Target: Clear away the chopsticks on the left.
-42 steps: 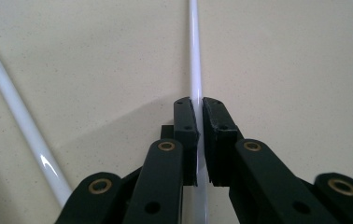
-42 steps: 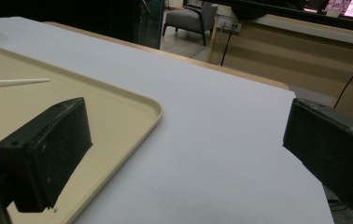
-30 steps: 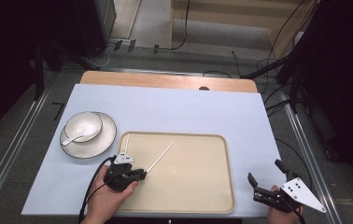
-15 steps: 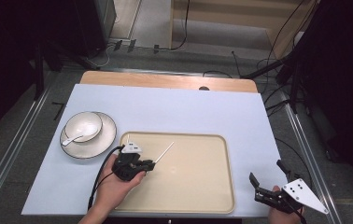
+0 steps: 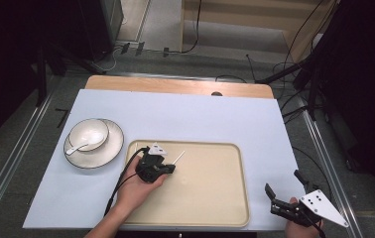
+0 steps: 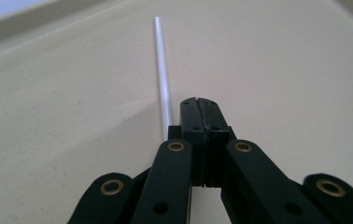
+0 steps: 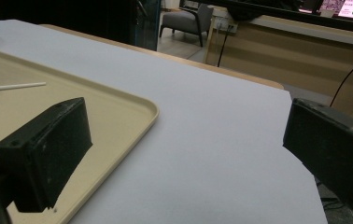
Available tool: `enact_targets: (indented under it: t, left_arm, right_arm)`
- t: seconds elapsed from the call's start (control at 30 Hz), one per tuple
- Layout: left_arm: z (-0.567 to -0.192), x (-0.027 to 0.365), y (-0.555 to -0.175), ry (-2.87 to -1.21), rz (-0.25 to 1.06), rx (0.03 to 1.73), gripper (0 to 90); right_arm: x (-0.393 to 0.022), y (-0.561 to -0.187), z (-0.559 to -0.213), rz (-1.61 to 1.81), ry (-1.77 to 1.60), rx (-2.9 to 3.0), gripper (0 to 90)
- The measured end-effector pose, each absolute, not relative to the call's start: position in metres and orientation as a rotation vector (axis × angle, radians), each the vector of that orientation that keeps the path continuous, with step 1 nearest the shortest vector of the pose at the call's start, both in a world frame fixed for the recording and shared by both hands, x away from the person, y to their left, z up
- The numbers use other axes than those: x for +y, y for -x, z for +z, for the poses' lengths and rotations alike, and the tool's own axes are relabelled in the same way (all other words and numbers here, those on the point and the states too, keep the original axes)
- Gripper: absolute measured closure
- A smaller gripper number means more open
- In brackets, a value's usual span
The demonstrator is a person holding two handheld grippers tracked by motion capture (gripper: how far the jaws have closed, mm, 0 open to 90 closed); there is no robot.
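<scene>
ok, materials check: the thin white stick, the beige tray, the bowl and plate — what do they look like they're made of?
Stick: probably plastic; smooth, even white, faint sheen along its length.
Tray: likely moulded plastic; matte beige with fine dark speckles, rounded raised rim.
Bowl and plate: look like glazed ceramic; glossy white with thin dark rims. Melamine can't be ruled out.
</scene>
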State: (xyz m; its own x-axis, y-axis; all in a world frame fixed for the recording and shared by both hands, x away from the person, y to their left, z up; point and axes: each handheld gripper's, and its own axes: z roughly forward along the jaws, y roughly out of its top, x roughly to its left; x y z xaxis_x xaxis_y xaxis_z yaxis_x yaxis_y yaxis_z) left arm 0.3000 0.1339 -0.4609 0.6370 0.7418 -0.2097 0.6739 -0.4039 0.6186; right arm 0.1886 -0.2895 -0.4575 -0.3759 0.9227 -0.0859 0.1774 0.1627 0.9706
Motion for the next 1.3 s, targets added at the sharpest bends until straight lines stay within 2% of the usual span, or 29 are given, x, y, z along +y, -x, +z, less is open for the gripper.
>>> enact_targets:
  t: [0.27, 0.8, 1.3]
  left_arm:
    - [-0.459, 0.148, -0.305, -2.129, 0.197, 1.209, 90.0]
    - [-0.457, 0.191, -0.310, -2.025, 0.253, 1.369, 90.0]
    - [-0.458, 0.210, -0.311, -1.971, 0.299, 1.426, 90.0]
  right_arm:
    - [-0.290, -0.188, -0.457, 1.273, -1.055, 1.699, 1.4]
    - [-0.289, -0.189, -0.458, 1.267, -1.050, 1.706, 1.4]
    - [-0.288, -0.190, -0.458, 1.268, -1.051, 1.713, 1.4]
